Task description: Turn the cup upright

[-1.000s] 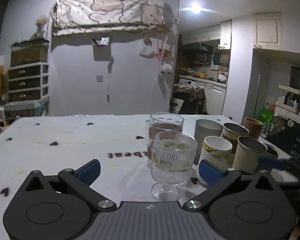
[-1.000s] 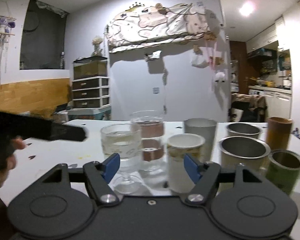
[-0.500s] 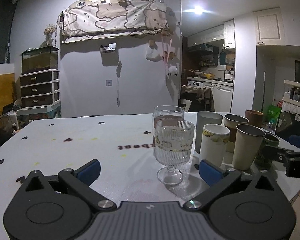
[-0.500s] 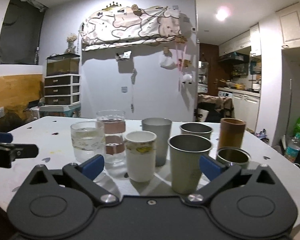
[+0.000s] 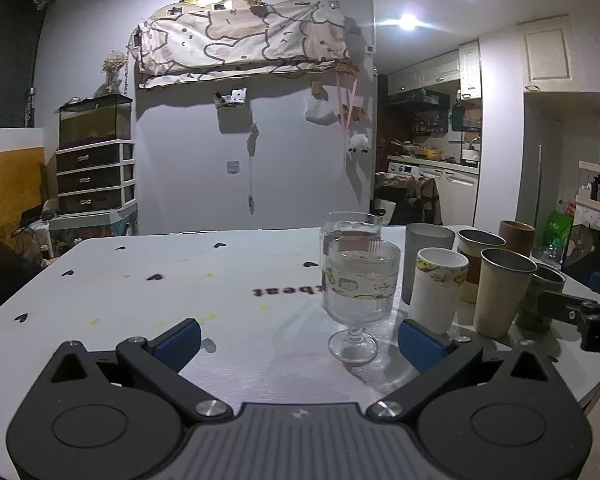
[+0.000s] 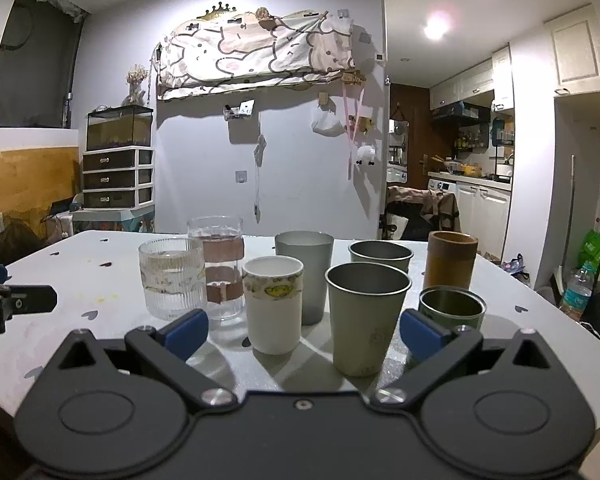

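The ribbed goblet [image 5: 360, 292] stands upright; only the left view shows its foot. Both grippers [image 5: 300, 338] [image 6: 302, 330] gape, empty.

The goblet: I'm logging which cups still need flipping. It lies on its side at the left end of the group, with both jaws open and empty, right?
Not on its side. The left wrist view shows the goblet standing upright on its foot. The rest holds: left end, both jaws open and empty.

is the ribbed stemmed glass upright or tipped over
Upright: the ribbed stemmed glass stands on its round foot on the table, rim up.
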Tool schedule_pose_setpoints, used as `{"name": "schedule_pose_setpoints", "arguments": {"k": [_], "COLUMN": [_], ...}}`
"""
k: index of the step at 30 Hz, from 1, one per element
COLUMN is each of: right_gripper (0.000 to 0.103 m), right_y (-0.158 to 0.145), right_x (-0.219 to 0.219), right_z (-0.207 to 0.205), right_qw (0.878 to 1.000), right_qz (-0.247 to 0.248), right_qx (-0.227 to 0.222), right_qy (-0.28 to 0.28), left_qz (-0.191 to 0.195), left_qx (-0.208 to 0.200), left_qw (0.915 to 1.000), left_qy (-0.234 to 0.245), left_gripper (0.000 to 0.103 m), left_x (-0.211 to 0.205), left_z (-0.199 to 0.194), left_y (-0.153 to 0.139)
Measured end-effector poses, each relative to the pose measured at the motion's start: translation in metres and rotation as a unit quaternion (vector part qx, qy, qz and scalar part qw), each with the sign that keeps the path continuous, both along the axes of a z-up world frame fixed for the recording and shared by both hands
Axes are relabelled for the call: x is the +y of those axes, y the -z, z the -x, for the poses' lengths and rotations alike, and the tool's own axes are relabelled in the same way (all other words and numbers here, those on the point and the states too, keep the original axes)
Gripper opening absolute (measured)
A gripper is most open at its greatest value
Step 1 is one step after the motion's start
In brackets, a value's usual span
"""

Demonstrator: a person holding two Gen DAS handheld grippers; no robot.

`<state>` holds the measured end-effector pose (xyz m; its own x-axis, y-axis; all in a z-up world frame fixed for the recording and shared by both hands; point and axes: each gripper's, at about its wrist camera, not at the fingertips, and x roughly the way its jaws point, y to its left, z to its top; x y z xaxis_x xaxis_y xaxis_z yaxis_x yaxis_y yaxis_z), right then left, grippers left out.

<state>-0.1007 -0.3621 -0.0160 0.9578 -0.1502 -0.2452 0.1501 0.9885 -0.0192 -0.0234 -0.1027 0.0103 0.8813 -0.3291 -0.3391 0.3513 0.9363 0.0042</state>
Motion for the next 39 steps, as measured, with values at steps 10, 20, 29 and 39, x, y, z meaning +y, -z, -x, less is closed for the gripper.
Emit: {"name": "schedule_pose_setpoints", "arguments": {"k": [10, 20, 29, 39], "right_gripper": [0.103, 0.103, 0.103, 0.103], "right_y": [-0.0054, -0.0076, -0.0077, -0.0081], "right_x": [0.0057, 0.0058, 0.0058, 0.006], "right_z": [0.0065, 0.0057, 0.0058, 0.0058], "right_qw": [1.0, 1.0, 1.0, 1.0], "right_qz": [-0.001, 0.0, 0.0, 0.0], "right_qx": [-0.016, -0.012, -0.012, -0.012], "right_qy": [-0.008, -0.008, -0.008, -0.008], "left_qz": [0.001, -0.003, -0.004, -0.004], "left_qx": [-0.003, 0.002, 0.003, 0.003], "left_qw": [1.0, 1.0, 1.0, 1.0], "left_qy": [-0.005, -0.005, -0.007, -0.007], "left_gripper": [0.103, 0.103, 0.103, 0.103], "left_x": [0.0042, 0.0048, 0.0042, 0.0041], "left_z": [0.0026, 0.003, 0.0029, 0.0029], "left_y": [-0.0024, -0.0022, -0.0017, -0.0017]}}
